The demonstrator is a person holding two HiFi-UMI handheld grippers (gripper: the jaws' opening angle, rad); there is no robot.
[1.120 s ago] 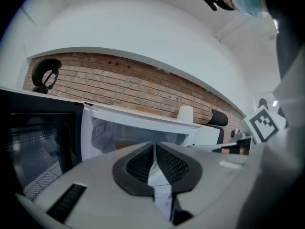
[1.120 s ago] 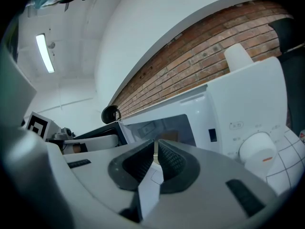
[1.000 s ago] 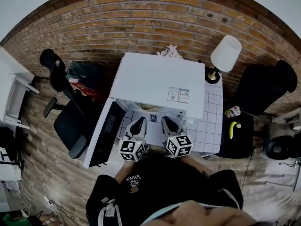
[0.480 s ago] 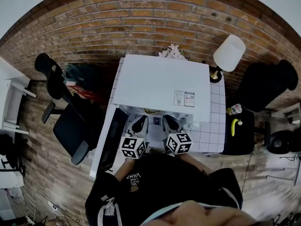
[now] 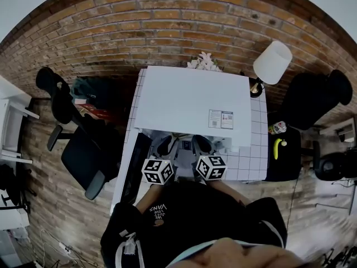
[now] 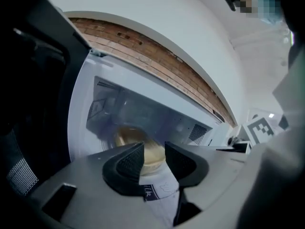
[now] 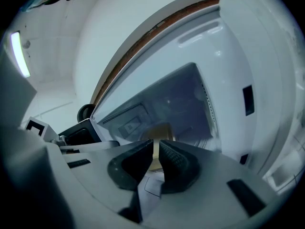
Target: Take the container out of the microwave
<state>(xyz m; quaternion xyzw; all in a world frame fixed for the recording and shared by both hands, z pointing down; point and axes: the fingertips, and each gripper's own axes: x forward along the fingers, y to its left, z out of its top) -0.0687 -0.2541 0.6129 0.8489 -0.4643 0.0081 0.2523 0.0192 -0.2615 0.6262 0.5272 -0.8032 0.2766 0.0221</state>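
At the near edge, head view: person in a dark shirt (image 5: 189, 216), a gripper in each hand, marker cubes (image 5: 157, 172) side by side at the microwave's mouth.

- Left gripper (image 5: 165, 145) (image 6: 153, 154): points into the cavity, just right of the door. Jaws part spread, having just been opening; nothing pinched. The container shows in the gap, beyond the tips and untouched.
- Right gripper (image 5: 201, 144) (image 7: 156, 151): beside the left one, also aimed into the cavity. Jaws pressed together, a thin slit only, nothing between them.
- Door (image 5: 134, 169): dark, swung open to the left.
- Table (image 5: 251, 155): white, tiled, carrying the microwave.
- Microwave (image 5: 192, 102): white box, open; pale cavity faces the person.
- Container (image 6: 136, 144): tan, round, on the cavity floor toward the back, inside the microwave, apart from both grippers.
- Banana (image 5: 277, 149): right of the table, on a dark surface.
- Chair (image 5: 83, 152): black, left of the door.
- Lamp (image 5: 271, 63): white shade, far right corner of the table.
- Flowers (image 5: 203, 61): pale, behind the microwave.
- Wall (image 5: 167, 27): brick, farthest.
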